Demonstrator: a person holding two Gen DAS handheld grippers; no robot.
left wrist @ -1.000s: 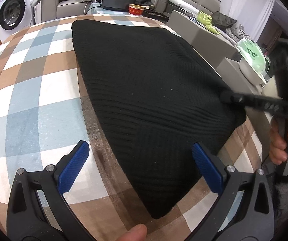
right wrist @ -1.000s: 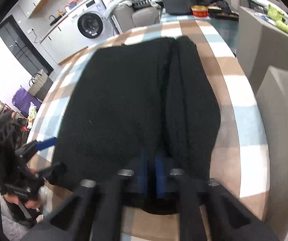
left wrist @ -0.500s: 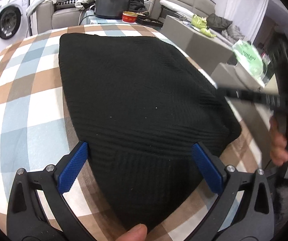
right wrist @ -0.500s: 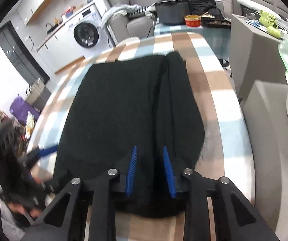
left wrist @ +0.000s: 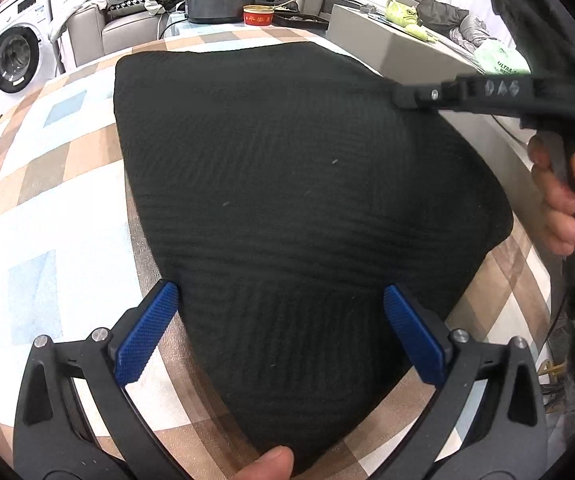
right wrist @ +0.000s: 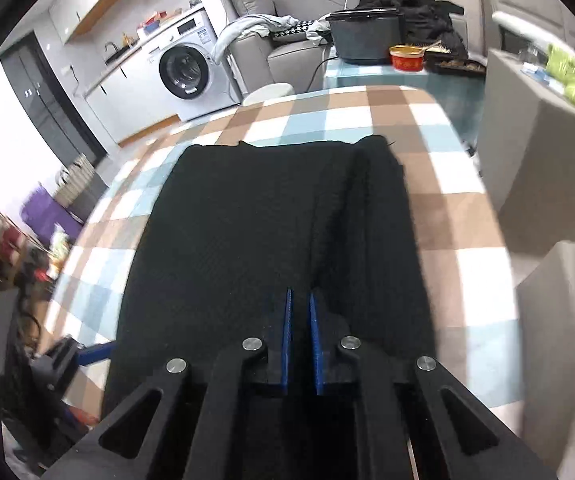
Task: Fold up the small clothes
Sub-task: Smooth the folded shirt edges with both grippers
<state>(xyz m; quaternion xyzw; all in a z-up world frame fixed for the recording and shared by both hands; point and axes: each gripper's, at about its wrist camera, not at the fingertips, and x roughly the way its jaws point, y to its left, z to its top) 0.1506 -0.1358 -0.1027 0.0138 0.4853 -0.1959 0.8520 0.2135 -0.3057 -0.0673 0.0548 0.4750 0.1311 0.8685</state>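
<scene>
A black knit garment (left wrist: pixel 287 184) lies flat on the checked table, folded lengthwise with a doubled strip along its right side (right wrist: pixel 371 220). My left gripper (left wrist: pixel 279 288) is open wide, its blue pads (left wrist: pixel 147 332) standing either side of the garment's near corner without touching it. My right gripper (right wrist: pixel 299 294) hovers over the garment's near edge. Its jaws are closing, the pads (right wrist: pixel 287 320) have only a slit left between them, and I see no cloth in that slit. From the left wrist view it (left wrist: pixel 397 96) reaches in over the garment's right edge, held by a hand (left wrist: pixel 559 208).
The table's checked cloth (left wrist: pixel 47 200) shows to the left of the garment. A dark pot (right wrist: pixel 363 40) and a red tin (right wrist: pixel 406 58) stand at the far end. Grey boxes (right wrist: pixel 543 152) flank the right side. A washing machine (right wrist: pixel 185 72) is at the back left.
The right gripper let go of the garment's near edge, opened a little, drew back and narrowed again. The left gripper slid sideways, so the garment's near corner now lies between its open fingers.
</scene>
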